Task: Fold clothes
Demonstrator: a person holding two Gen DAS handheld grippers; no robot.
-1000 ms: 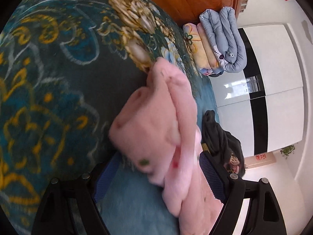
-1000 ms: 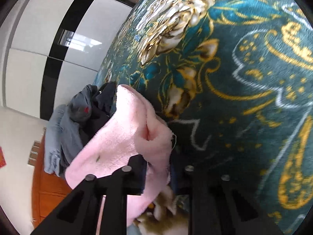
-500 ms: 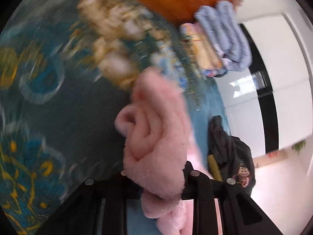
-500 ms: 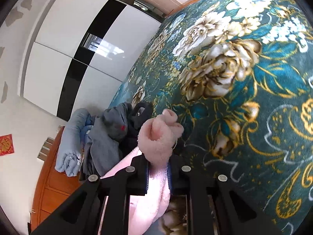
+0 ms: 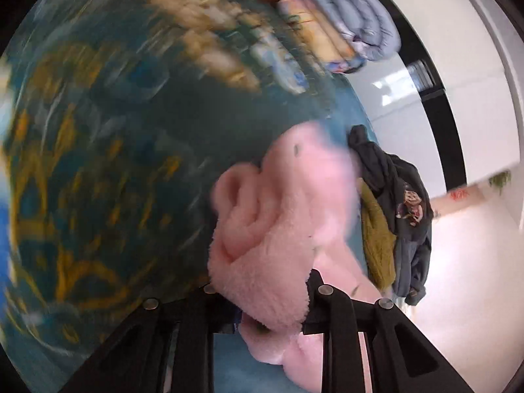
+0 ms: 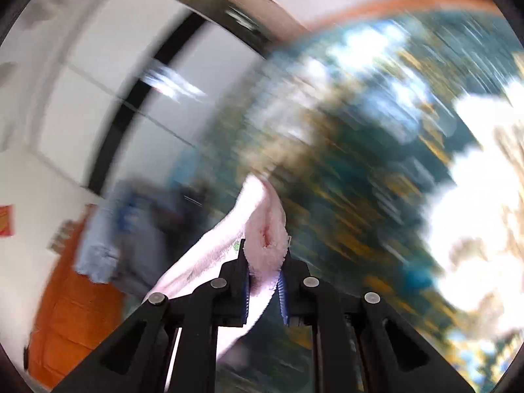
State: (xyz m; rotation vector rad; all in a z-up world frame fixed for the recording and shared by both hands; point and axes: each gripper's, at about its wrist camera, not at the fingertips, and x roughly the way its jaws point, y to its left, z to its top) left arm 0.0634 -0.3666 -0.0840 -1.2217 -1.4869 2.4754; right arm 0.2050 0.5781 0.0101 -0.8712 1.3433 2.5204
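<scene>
A fluffy pink garment (image 5: 281, 229) is bunched between the jaws of my left gripper (image 5: 271, 298), which is shut on it. The cloth bulges above the fingers and trails down to the lower right. In the right wrist view a folded edge of the same pink garment (image 6: 265, 245) is pinched by my right gripper (image 6: 265, 285), shut on it, and a strip of it stretches away to the lower left. Both views are blurred by motion. Beneath lies a teal bedspread (image 5: 114, 137) with gold and cream flowers.
A heap of dark clothes (image 5: 396, 196) and an olive piece (image 5: 376, 239) lie at the bed's edge. Folded quilts (image 5: 347, 19) are stacked by an orange wooden headboard (image 6: 75, 314). A white and black wardrobe (image 5: 435, 91) stands behind.
The left jaws were wide around the pink garment and have closed on it. Both grippers have lifted and swung with the cloth, the right view now turned toward the wardrobe and heavily blurred.
</scene>
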